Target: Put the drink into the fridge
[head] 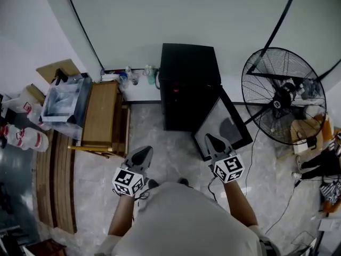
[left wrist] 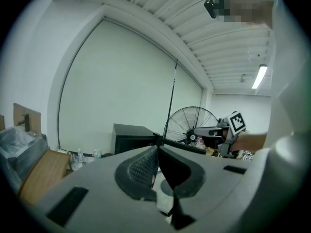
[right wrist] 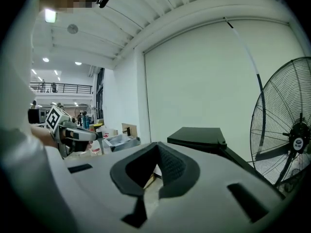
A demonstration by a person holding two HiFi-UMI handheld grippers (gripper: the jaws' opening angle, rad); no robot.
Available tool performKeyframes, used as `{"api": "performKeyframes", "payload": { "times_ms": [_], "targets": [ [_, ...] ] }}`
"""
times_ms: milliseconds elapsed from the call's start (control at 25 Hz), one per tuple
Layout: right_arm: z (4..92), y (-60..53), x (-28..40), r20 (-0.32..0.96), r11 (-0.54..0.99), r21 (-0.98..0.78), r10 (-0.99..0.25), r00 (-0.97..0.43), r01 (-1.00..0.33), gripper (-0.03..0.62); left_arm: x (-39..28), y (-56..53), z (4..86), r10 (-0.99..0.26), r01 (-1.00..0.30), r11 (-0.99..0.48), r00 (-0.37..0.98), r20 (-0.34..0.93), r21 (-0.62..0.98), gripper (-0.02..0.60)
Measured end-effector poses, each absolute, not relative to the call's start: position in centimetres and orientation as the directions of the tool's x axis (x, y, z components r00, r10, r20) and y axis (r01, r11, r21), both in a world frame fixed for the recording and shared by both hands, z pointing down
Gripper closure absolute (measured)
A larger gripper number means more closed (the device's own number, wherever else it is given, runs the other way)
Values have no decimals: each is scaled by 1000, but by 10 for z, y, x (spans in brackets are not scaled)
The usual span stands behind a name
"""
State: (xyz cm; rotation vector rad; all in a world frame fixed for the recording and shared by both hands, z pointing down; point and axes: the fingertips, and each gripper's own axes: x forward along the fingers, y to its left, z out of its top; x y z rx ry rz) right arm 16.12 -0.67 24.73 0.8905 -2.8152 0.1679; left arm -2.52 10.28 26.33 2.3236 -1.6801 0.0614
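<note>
While fridge [head: 189, 84] gapes, tools [head: 145, 150] [head: 209, 138] seemingly shut.

Stands with both arms reaching forward and down, one gripper in each hand. Holds the left gripper [head: 144, 152] low on the left side, jaws pressed together at the tips, nothing between them. Carries the right gripper [head: 211, 141] a little further ahead, jaws shut as well and just as empty. Points both noses forward, roughly parallel and well apart. Shows the bare left forearm [head: 122, 217] and bare right forearm [head: 241, 199] running straight into the wrists, just behind the left marker cube [head: 129, 181] and right marker cube [head: 228, 168].
</note>
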Motion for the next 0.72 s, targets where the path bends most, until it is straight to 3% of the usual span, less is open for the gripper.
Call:
{"api": "performKeyframes", "payload": {
  "times_ms": [720],
  "targets": [
    [240,-14,155,199,790,-55,-591,-782,-611,599,-46,94,259,-928,-933,-293,330,173,211,568]
  ]
}}
